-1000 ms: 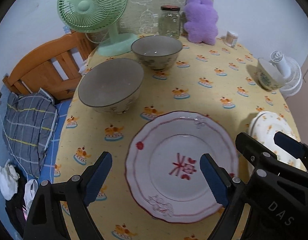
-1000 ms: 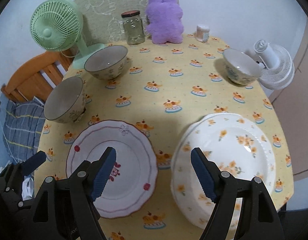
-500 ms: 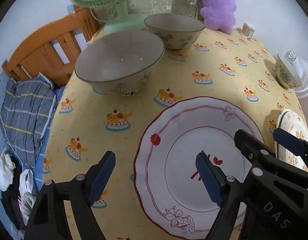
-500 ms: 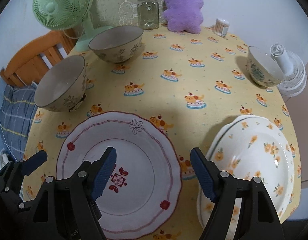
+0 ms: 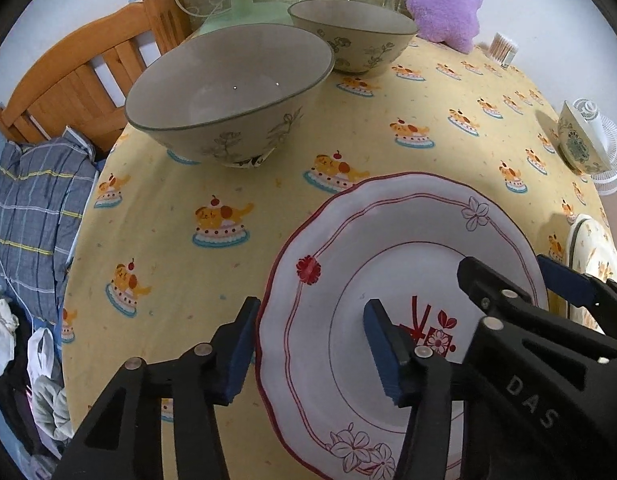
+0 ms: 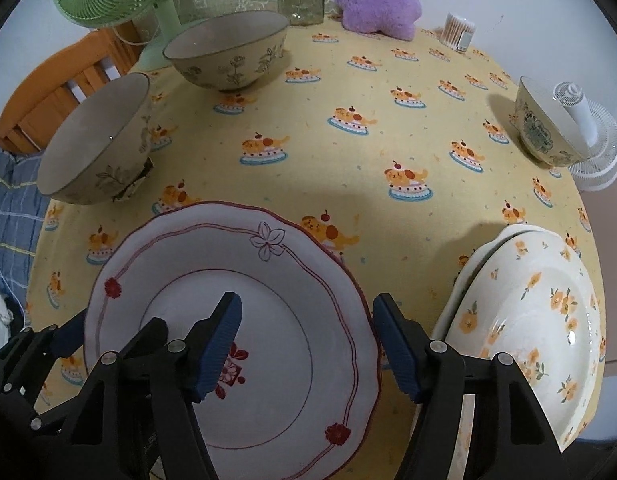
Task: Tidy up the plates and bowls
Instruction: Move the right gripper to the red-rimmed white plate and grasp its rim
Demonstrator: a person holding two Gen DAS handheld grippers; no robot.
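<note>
Red-rimmed plate [image 5: 392,280] straddled by both closing hand-held grippers.

We are reading the white letters "DAS" on the black plastic arm of the right gripper [image 5: 580,300], which is showing at the lower right of the left wrist view. The white scalloped plate with red line trim [image 5: 408,264] is carrying a red mark at its centre, partly covered by a gripper finger, and we are not making it out as text. The small cream bowl with green print [image 6: 542,132] is bearing a label too small for us to read.
</note>
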